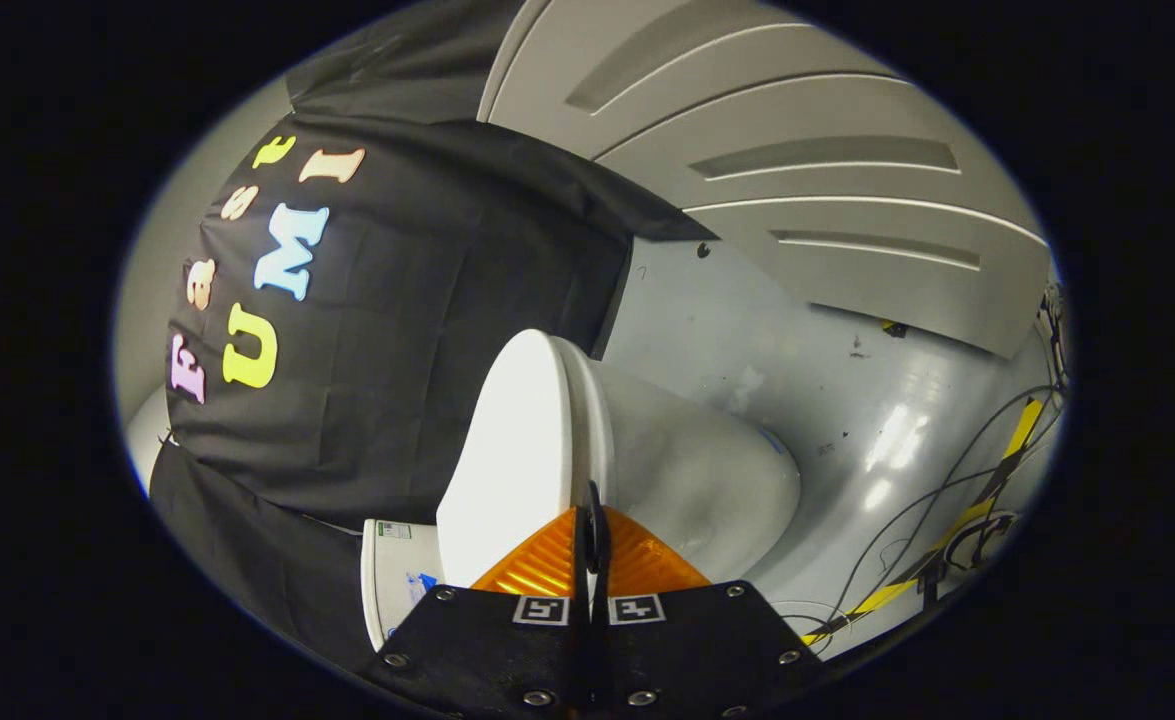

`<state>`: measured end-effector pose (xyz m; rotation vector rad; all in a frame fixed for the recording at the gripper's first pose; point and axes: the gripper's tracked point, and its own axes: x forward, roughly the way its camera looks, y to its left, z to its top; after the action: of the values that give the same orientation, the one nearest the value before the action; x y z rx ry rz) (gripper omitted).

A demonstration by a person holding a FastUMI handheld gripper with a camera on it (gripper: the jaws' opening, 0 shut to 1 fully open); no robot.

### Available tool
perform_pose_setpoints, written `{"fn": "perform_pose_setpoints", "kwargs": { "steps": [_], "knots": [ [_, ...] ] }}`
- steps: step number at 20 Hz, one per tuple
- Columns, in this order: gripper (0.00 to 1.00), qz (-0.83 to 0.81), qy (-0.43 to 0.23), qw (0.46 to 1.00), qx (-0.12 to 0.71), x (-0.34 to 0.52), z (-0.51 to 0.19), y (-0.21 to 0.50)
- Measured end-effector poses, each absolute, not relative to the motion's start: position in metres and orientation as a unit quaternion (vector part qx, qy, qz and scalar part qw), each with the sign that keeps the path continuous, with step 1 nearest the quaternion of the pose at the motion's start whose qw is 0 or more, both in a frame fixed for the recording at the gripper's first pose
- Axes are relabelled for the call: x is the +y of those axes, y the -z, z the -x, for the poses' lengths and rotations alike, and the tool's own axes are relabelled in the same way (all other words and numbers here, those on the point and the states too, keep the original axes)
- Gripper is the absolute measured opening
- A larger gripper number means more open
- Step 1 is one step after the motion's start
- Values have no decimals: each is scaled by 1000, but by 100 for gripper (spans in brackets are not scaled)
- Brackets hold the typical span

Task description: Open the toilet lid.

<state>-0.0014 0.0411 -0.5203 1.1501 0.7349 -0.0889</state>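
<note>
**Fingers closed at the lid's edge**

Your gripper (592, 520) is rolled hard to one side, so the whole booth looks tipped over from where you hold it. The two fingers (547, 570) are drawn together, with only a thin dark slit between them, and their tips meet right at the rim of the lid (517, 450). You cannot tell from here whether they pinch the lid's edge or simply sit closed against it; nothing is plainly caught between them.

The lid is just ahead of the fingertips, its broad white face turned toward you and catching the light. It lies flat against the seat (595, 420), which shows as a thin white band along the lid's far edge, so the lid is not yet raised off it. Beyond the seat swells the bowl (707, 480), a rounded pale body running away from the fingers toward the floor (827, 370).

Beside the fingers, on the lid's near side, is the tank (397, 580), white, with a small label and a blue mark on it. Behind the tank and lid hangs the black cloth wall (427, 330).

The grey floor is glossy and scuffed. Across it, well apart from the bowl, run dark cables (922, 500) and a strip of yellow-and-black tape (987, 490). A grey panelled door (797, 150) is past the cloth.
</note>
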Motion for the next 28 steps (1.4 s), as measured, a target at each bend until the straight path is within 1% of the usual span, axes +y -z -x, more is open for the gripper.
{"fn": "perform_pose_setpoints", "kwargs": {
  "steps": [3, 5, 8, 12, 20, 28],
  "knots": [
    [0, -505, 35, 797, 330, 41, 0, 504],
    [0, -470, 24, 821, 324, 41, -4, 487],
    [0, -401, 2, 858, 321, 43, -14, 451],
    [0, -346, -13, 890, 297, 51, -22, 403],
    [0, -293, -59, 927, 228, 93, -33, 298],
    [0, -297, -67, 932, 195, 120, -32, 257]
  ]
}}
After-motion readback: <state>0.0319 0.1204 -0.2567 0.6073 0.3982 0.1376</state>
